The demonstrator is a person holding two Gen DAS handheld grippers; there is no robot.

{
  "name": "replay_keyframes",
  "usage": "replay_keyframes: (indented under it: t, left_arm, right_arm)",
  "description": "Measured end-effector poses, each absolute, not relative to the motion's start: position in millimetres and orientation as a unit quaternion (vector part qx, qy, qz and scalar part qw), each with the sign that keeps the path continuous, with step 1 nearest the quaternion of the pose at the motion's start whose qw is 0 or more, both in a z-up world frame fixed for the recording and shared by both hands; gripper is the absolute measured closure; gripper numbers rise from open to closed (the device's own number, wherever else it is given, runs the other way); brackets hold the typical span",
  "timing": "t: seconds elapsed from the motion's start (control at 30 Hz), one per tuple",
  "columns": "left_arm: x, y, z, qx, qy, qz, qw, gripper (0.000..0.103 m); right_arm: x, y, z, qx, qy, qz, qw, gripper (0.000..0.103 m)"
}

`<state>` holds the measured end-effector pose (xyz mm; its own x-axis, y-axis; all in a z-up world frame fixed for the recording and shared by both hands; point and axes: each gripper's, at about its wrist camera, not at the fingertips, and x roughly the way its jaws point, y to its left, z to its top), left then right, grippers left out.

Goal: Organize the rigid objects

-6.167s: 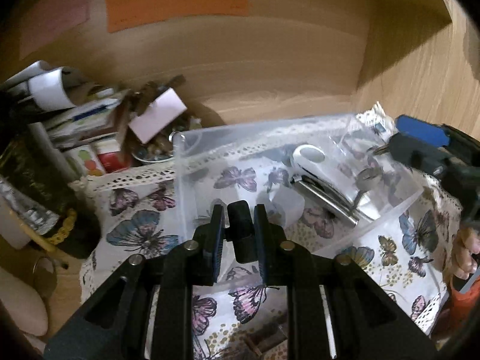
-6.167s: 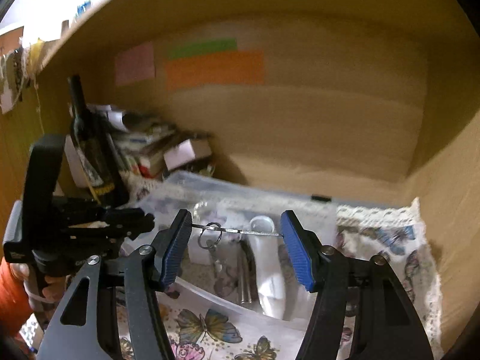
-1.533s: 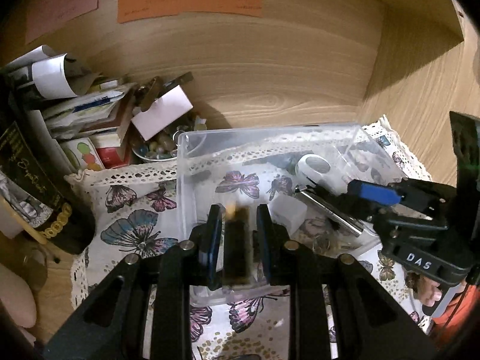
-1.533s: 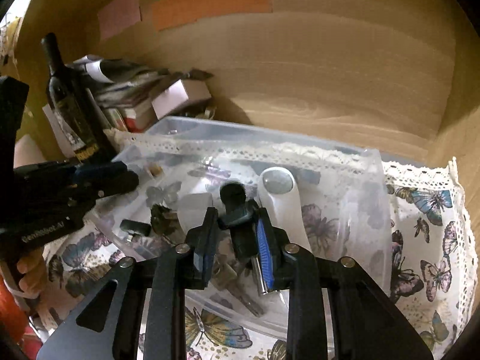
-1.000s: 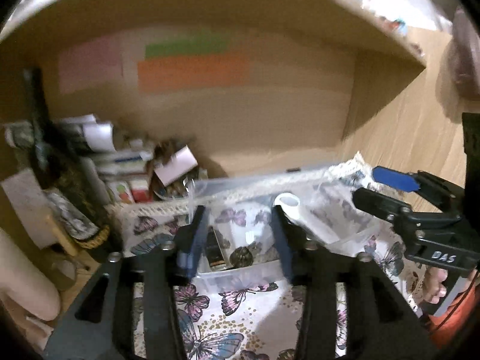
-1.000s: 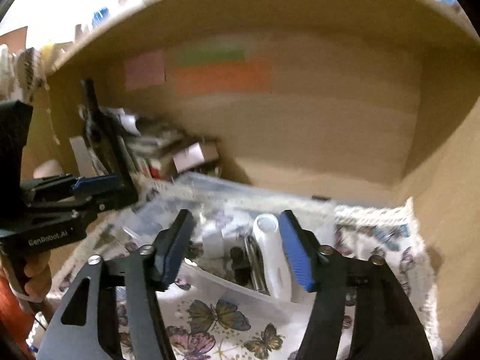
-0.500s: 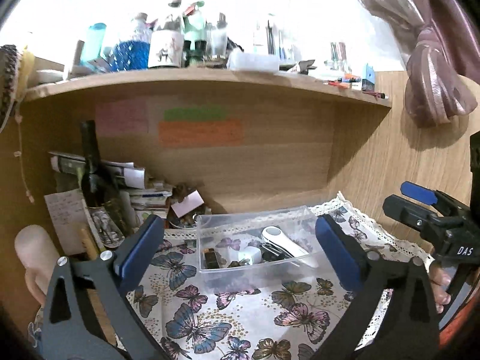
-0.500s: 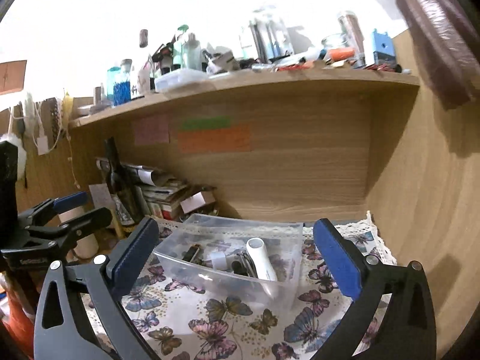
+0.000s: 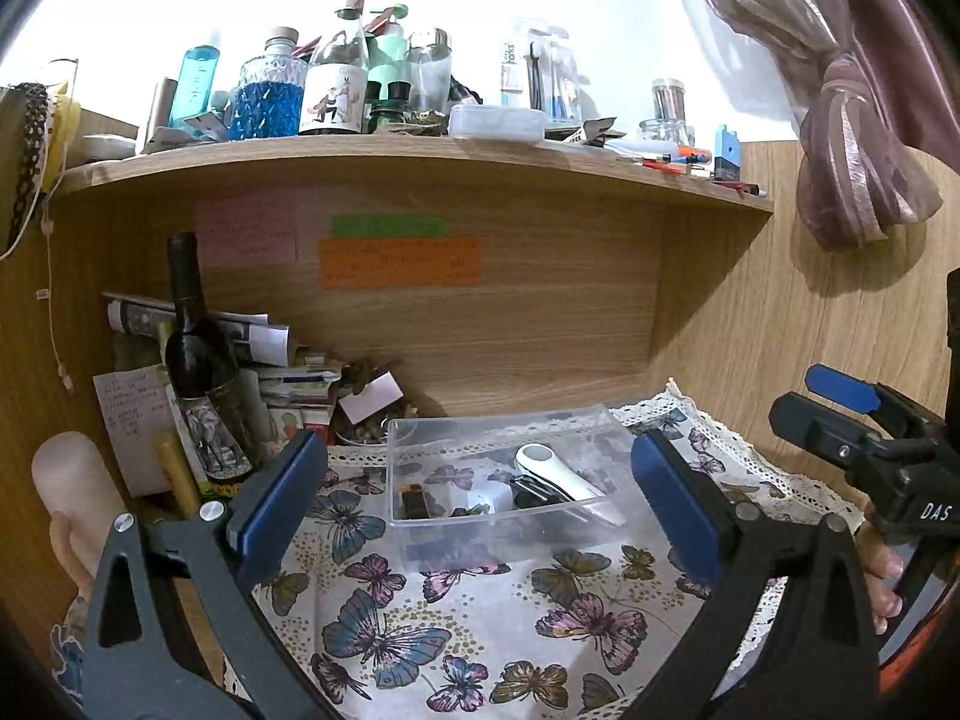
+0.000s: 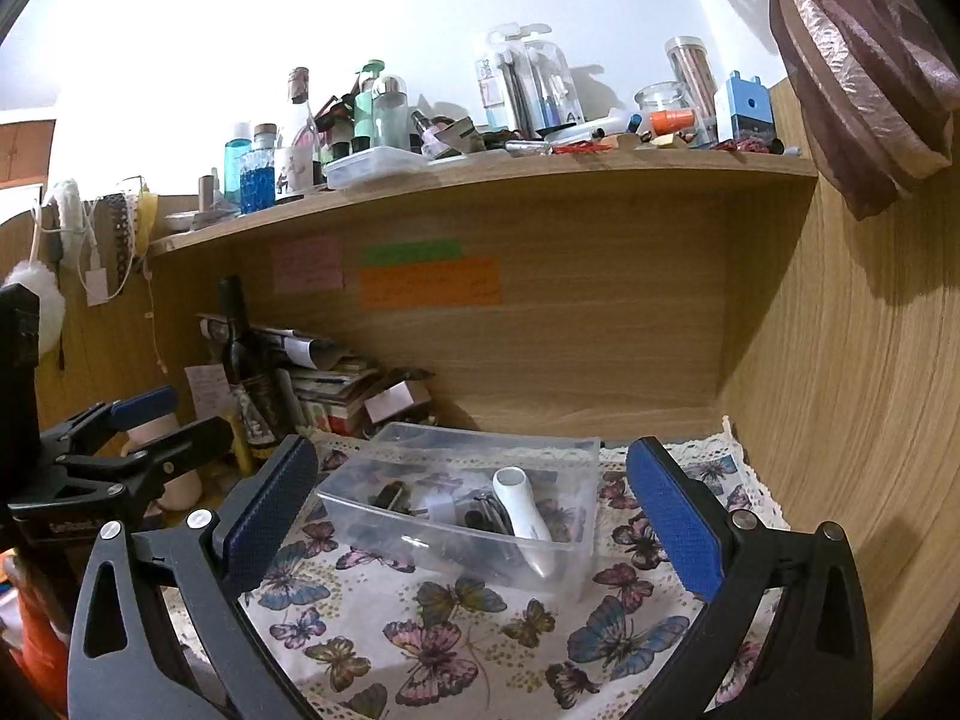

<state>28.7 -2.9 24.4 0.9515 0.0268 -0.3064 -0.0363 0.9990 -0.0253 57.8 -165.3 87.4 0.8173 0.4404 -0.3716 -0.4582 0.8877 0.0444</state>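
Observation:
A clear plastic box (image 9: 420, 438) stands on a butterfly-print cloth (image 9: 456, 612) in a wooden alcove. It holds a white handle-shaped device (image 9: 555, 474), a small white block (image 9: 489, 501), a dark lighter-like piece (image 9: 413, 499) and dark metal bits. The box (image 10: 414, 525) and the white device (image 10: 519, 507) also show in the right wrist view. My left gripper (image 9: 477, 504) is wide open and empty, held back in front of the box. My right gripper (image 10: 468, 516) is wide open and empty, also back from the box. Each gripper shows at the edge of the other's view.
A dark wine bottle (image 9: 201, 360) stands at the left beside stacked papers and small boxes (image 9: 294, 372). A shelf (image 9: 420, 150) above carries several bottles and jars. Wooden walls close the back and right. A curtain (image 9: 852, 108) hangs at the upper right.
Both grippers let go of small items into the box, opened wide and pulled well back from it. The whole alcove and shelf have come into view.

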Motion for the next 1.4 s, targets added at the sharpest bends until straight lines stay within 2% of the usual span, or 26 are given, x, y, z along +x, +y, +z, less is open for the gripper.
replay_keyframes:
  t: [1.4]
  left_arm:
    - [32.1,-9.1,28.1,-0.021,0.150,0.013,0.988,0.000]
  right_arm:
    - [63.0,-163.5,90.1,-0.023,0.188,0.236,0.953,0.000]
